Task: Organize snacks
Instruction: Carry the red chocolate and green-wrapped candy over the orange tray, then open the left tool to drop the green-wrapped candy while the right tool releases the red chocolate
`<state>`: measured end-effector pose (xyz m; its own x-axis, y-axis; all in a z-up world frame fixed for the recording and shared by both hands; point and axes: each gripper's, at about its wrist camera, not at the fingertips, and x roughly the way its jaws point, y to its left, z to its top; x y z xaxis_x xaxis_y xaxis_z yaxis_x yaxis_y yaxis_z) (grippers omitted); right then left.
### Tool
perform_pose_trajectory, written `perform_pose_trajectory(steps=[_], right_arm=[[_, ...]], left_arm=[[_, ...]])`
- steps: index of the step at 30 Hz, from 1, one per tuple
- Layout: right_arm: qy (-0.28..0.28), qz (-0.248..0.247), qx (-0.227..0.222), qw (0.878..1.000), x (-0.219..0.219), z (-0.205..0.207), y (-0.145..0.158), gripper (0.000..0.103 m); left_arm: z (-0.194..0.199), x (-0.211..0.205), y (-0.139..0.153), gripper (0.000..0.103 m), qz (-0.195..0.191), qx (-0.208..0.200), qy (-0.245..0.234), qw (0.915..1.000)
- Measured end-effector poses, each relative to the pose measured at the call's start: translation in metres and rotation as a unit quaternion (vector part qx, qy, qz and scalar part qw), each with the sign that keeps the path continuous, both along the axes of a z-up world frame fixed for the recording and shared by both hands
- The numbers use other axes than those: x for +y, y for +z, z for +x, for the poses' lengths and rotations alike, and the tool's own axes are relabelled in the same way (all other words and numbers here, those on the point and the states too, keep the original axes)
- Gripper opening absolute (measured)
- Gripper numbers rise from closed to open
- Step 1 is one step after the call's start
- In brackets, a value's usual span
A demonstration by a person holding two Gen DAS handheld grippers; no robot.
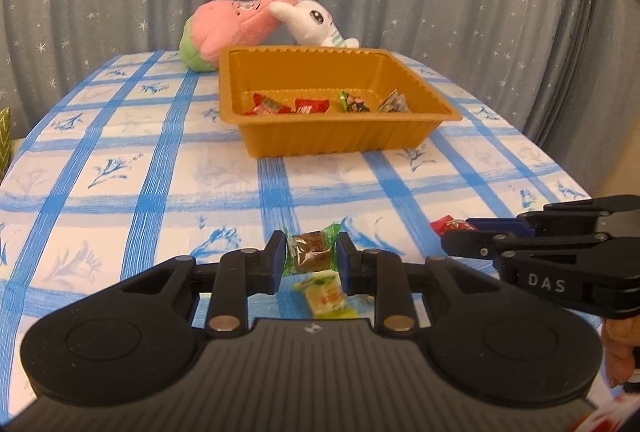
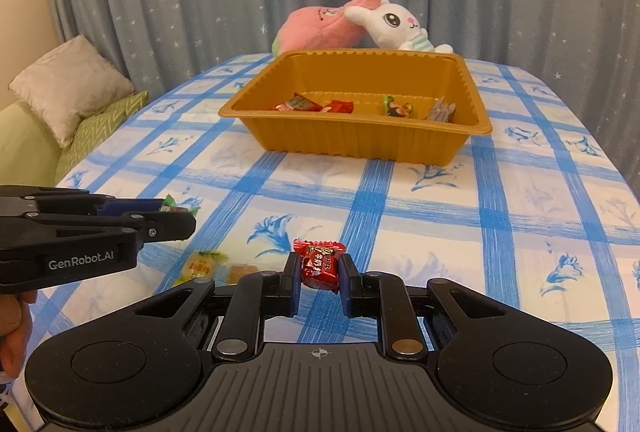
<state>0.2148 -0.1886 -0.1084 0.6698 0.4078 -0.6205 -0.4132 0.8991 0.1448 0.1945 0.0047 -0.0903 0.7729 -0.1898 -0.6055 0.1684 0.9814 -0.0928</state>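
My left gripper (image 1: 311, 252) is shut on a green-and-brown wrapped candy (image 1: 310, 250), held just above the tablecloth; from the right wrist view it shows at the left (image 2: 176, 214). My right gripper (image 2: 319, 272) is shut on a red wrapped candy (image 2: 319, 264), whose red end also peeks out in the left wrist view (image 1: 444, 225). A yellow wrapped candy (image 1: 325, 297) lies on the cloth under the left gripper, seen too from the right (image 2: 202, 264). The orange tray (image 1: 264, 136) stands mid-table and holds several wrapped candies (image 1: 272, 104).
A pink plush (image 1: 236, 28) and a white rabbit plush (image 1: 316, 22) lie behind the tray. The table carries a blue-checked cloth (image 1: 140, 172) before a grey starred curtain. A sofa with cushions (image 2: 68, 92) stands left of the table. A person's hand (image 2: 12, 336) holds the left gripper.
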Motion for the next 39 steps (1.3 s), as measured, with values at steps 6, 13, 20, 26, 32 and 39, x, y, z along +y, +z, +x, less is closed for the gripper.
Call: perform_pose_trajectory(steps=[6, 13, 20, 26, 32, 39], right_arm=[[-0.022, 0.007, -0.005, 1.000, -0.009, 0.009, 0.007, 0.019], [-0.031, 0.006, -0.017, 0.999, -0.016, 0.024, 0.019, 0.019], [-0.038, 0.013, -0.024, 0.999, -0.019, 0.039, 0.030, 0.019], [-0.040, 0.016, -0.039, 0.998, -0.021, 0.055, 0.042, 0.019], [-0.047, 0.027, -0.051, 0.997, -0.025, 0.079, 0.057, 0.019], [-0.055, 0.047, -0.057, 0.996, -0.030, 0.105, 0.069, 0.019]], left_arm=[[0.009, -0.005, 0.012, 0.024, -0.010, -0.010, -0.006, 0.9999], [0.027, -0.007, 0.031, 0.024, -0.018, -0.029, -0.012, 0.9993], [0.049, -0.010, 0.045, 0.024, -0.027, -0.040, -0.012, 0.9988], [0.069, -0.015, 0.055, 0.024, -0.034, -0.049, -0.008, 0.9982], [0.091, -0.019, 0.061, 0.024, -0.037, -0.058, -0.003, 0.9976], [0.121, -0.019, 0.061, 0.024, -0.043, -0.056, 0.010, 0.9975]])
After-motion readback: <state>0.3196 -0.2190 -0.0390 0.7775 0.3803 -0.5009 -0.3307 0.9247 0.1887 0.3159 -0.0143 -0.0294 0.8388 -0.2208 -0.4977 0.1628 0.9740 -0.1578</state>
